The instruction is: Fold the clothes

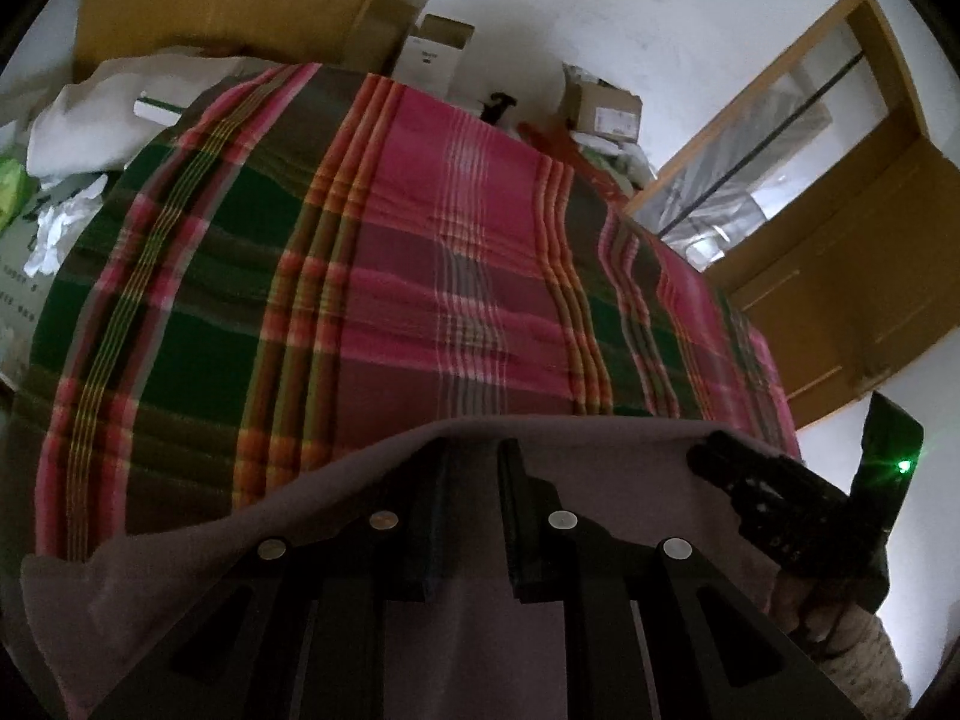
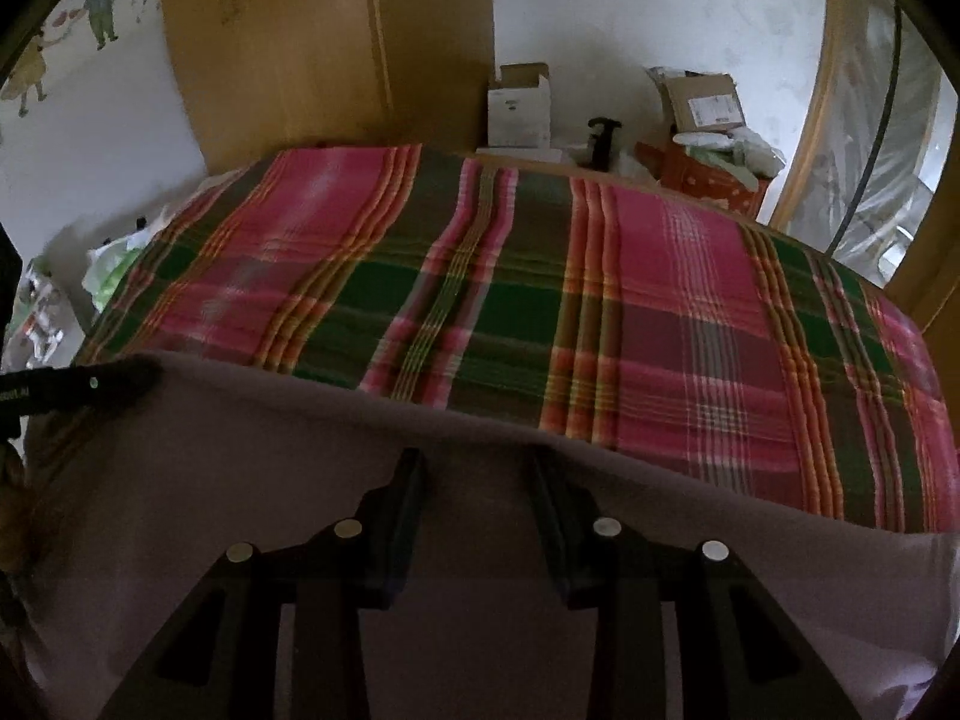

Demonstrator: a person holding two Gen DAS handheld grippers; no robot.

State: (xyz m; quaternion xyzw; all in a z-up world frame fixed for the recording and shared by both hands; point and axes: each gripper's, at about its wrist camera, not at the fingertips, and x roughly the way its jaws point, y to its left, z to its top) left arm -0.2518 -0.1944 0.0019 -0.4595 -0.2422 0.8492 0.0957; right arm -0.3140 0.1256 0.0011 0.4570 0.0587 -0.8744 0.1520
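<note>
A plain grey-mauve cloth garment (image 1: 540, 480) lies at the near edge of the bed covered in pink, green and orange plaid (image 1: 390, 252); its lower part runs out of view under both tools. The left gripper (image 1: 471, 510) shows a narrow gap over the fabric, the right gripper (image 2: 477, 516) a wider one; whether either pinches cloth cannot be told. Beyond the garment's far hem the plaid lies open. The label on the white cardboard box (image 2: 519, 105) is unreadable.

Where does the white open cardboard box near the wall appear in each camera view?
Left wrist view: white open cardboard box sits top centre, behind the plaid bedspread.
Right wrist view: box sits top centre, slightly right.
Shared landmark: brown labelled box to its right.
</note>
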